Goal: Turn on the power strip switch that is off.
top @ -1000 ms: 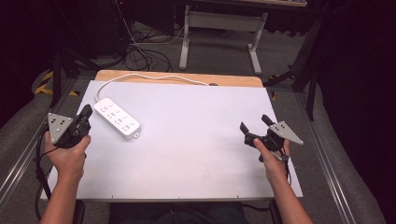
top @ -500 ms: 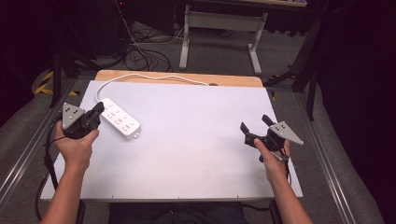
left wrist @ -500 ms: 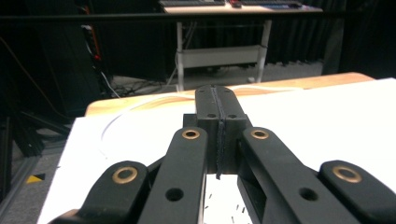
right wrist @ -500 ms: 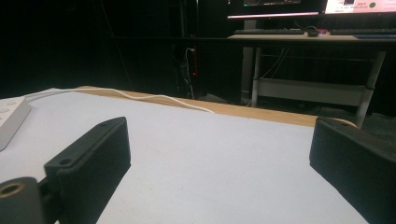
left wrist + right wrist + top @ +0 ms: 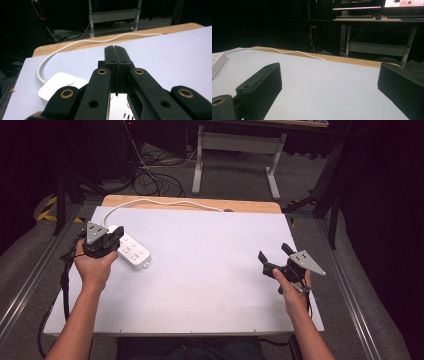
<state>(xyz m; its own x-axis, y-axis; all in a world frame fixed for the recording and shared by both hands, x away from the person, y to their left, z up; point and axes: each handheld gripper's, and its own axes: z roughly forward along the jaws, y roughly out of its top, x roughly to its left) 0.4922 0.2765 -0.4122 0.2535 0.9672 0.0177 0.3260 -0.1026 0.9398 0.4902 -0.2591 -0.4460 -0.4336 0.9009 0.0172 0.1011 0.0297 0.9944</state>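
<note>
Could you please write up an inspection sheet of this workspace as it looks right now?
Surface: white sheet over a wooden table, mostly bare.
Job's things: white power strip at the left, lying flat.
Clutter: nothing seen.
Grippers: left gripper shut, empty, above the strip's near end; right gripper open, empty, at the right.
Cables: the strip's white cord runs along the far edge.
Surroundings: dark room, desk frame, floor cables.
</note>
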